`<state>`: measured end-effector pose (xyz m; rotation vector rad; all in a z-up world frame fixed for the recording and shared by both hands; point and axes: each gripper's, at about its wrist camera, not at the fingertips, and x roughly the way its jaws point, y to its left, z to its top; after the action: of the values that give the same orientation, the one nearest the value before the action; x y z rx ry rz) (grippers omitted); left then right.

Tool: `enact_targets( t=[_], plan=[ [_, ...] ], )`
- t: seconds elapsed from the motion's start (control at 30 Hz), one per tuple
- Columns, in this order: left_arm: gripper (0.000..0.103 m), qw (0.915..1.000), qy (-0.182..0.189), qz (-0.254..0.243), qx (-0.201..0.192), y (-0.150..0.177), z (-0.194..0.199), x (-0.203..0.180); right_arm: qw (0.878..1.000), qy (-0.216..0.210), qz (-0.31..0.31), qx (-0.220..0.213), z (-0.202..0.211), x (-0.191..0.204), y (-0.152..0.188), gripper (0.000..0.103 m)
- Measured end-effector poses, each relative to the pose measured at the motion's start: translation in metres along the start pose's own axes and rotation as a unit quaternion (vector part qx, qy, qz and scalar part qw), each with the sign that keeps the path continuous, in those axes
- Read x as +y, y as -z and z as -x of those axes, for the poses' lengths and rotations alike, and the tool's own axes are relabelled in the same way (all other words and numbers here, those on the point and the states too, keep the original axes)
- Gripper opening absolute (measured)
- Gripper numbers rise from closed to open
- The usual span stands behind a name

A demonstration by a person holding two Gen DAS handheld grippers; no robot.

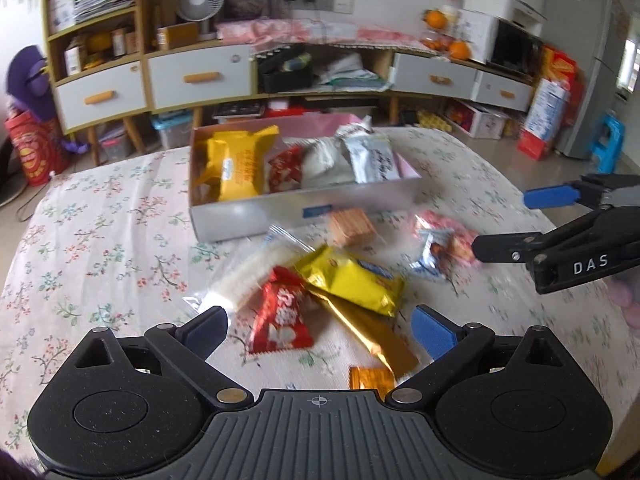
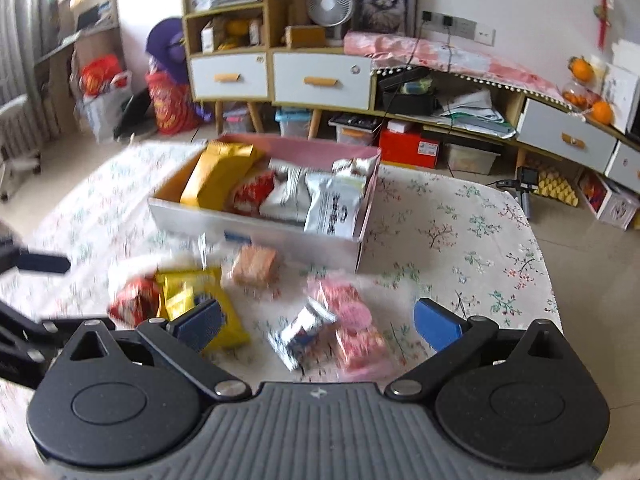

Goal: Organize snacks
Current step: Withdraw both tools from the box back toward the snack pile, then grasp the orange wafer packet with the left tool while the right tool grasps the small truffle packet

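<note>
Floral cloth covers the table (image 1: 100, 248), whose bare stretches lie left and right of the open box (image 1: 304, 210) already holding several packets. Loose snacks, among them a red packet (image 1: 280, 316) and a yellow packet (image 1: 352, 280), lie just in front of the box's near wall. Both the left gripper (image 1: 320, 332) and the right gripper (image 2: 320, 320) hover over them with jaws spread wide, gripping nothing.

We see a table under a flowered cloth (image 1: 100, 240). At its far middle sits an open box (image 1: 256, 216). Just near of the box lie loose snacks: a biscuit pack (image 1: 352, 226), a white rice-cracker pack (image 1: 244, 280), a red packet (image 1: 280, 316), a yellow packet (image 1: 352, 280), a gold bar (image 1: 372, 332), a small orange packet (image 1: 370, 378), and to the right pink packets (image 2: 352, 320).
</note>
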<state>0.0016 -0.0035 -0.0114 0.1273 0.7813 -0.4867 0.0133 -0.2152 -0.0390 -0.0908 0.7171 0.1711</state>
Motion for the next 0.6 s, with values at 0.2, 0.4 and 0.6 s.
enact_targets(
  t=[0.2, 0.4, 0.6],
  plan=[
    [0.099, 0.9989, 0.026, -0.020, 0.035, 0.022, -0.007, -0.005, 0.998, -0.013, 0.052, 0.012, 0.000, 0.005, 0.023, 0.103],
    [0.099, 0.9972, 0.034, -0.030, 0.060, 0.035, -0.017, -0.022, 0.996, -0.012, 0.082, 0.026, -0.001, 0.007, 0.041, 0.103],
    [0.099, 0.9963, 0.036, -0.034, 0.070, 0.038, -0.031, -0.038, 0.995, -0.011, 0.094, 0.032, -0.002, 0.006, 0.050, 0.103]
  ],
)
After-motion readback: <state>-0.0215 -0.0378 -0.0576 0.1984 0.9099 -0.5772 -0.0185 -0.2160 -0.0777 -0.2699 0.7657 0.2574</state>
